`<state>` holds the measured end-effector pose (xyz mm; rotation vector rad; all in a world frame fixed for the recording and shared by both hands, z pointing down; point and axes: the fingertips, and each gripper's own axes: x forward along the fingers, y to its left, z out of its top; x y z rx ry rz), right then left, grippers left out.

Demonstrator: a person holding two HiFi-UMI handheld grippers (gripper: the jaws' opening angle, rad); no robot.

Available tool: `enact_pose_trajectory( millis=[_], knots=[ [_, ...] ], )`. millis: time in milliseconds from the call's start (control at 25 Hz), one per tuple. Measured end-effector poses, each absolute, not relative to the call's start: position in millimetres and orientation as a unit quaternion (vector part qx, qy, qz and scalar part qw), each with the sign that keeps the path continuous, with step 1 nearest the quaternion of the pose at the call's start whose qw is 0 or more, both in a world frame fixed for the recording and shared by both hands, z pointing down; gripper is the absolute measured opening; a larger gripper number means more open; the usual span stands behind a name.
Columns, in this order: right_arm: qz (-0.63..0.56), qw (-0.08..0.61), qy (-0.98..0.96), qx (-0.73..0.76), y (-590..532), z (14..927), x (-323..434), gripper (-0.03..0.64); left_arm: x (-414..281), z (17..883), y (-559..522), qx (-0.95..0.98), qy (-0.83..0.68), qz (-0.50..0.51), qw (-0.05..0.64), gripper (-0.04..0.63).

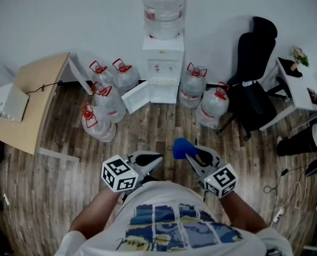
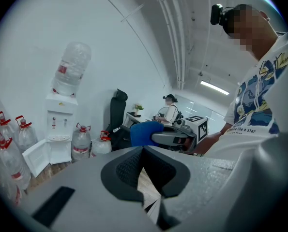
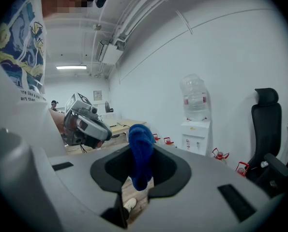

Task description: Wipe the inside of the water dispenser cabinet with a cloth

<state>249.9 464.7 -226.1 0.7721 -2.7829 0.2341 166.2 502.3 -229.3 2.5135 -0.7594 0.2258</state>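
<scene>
- Head view: the white water dispenser (image 1: 162,63) stands well ahead with its cabinet door (image 1: 136,96) open; wiping is not yet begun.
- Right gripper (image 1: 192,152) jaws clamp a bunched blue cloth (image 1: 180,147).
- Left gripper (image 1: 154,159) jaws are together, empty.

The cloth (image 3: 140,146) looks fuzzy, the water dispenser (image 1: 162,63) smooth plastic, the floor (image 1: 163,129) matt wood.

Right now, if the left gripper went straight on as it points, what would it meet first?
Most likely the blue cloth pinched in the right gripper, almost dead ahead of the left gripper.
</scene>
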Motion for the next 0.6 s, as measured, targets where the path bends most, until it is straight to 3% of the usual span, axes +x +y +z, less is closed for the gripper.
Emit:
enact_pose_trajectory(
  millis=[600],
  knots=[
    [0.099, 0.111, -0.948, 0.282, 477.3, -211.5, 280.5, 0.081, 194.3, -220.9, 514.0, 0.925, -0.268, 0.099, 0.251, 0.002]
  ],
)
